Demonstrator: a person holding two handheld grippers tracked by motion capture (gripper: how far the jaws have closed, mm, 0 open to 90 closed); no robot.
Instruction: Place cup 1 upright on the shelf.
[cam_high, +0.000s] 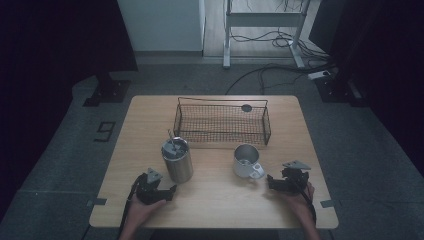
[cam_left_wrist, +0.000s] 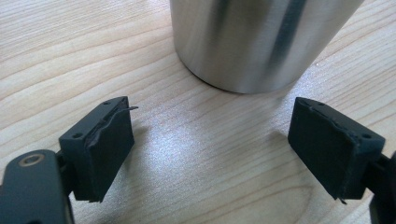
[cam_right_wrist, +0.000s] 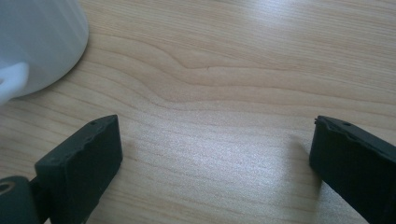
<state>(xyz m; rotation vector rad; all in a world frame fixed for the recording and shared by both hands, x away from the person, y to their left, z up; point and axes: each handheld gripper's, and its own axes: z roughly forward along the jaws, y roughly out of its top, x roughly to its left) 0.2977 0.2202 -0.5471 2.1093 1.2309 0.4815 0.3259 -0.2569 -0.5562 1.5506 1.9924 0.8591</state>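
Steel tumbler (cam_high: 177, 160) stands upright on the wooden surface (cam_high: 215, 205), left of centre, just in front of a black wire basket (cam_high: 222, 121), with a white mug (cam_high: 246, 161) to its right. Left gripper (cam_left_wrist: 210, 149) rests low on the surface just before the tumbler's base, fingers (cam_left_wrist: 100, 149) spread wide and empty. Right gripper (cam_right_wrist: 215, 172) sits near the mug, its fingers (cam_right_wrist: 79, 168) also spread apart, holding nothing.

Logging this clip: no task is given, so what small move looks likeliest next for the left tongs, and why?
Probably a short push forward: the left tongs stand open, empty, aimed at the tall brushed-steel tumbler just ahead, its base wider than the gap looks.
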